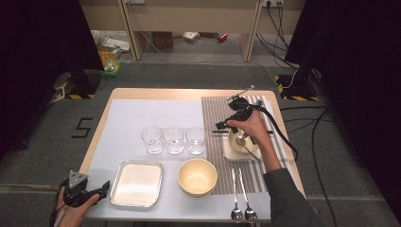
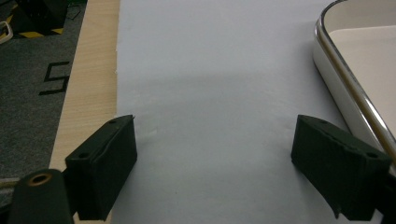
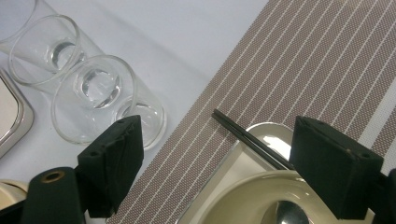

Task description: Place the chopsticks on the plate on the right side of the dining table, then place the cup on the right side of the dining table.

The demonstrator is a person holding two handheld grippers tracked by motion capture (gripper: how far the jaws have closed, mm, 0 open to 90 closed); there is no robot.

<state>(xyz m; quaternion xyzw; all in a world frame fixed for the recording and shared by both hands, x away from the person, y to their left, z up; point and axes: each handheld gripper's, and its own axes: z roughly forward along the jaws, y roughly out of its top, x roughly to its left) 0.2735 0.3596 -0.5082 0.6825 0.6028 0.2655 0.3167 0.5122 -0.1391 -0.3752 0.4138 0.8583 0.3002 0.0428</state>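
Note:
My right gripper (image 1: 221, 125) hovers over the striped placemat (image 1: 217, 113) at the right of the table, just left of a small cream bowl (image 1: 241, 142) on a square white plate (image 1: 231, 152). In the right gripper view its jaws (image 3: 215, 154) stand open with nothing pressed between them. Below them lie black chopsticks (image 3: 247, 137) across the plate (image 3: 229, 168) and the bowl (image 3: 243, 200), which holds a spoon (image 3: 285, 214). My left gripper (image 1: 105, 187) rests at the table's front left corner, open (image 2: 215, 163) over the bare white mat (image 2: 210, 70).
Three clear glasses (image 1: 173, 139) stand in a row mid-table, the nearest one (image 3: 98, 88) close to my right gripper. A metal-rimmed tray (image 1: 137, 183) and a larger cream bowl (image 1: 197, 176) sit at the front. Two spoons (image 1: 242, 208) lie by the front edge.

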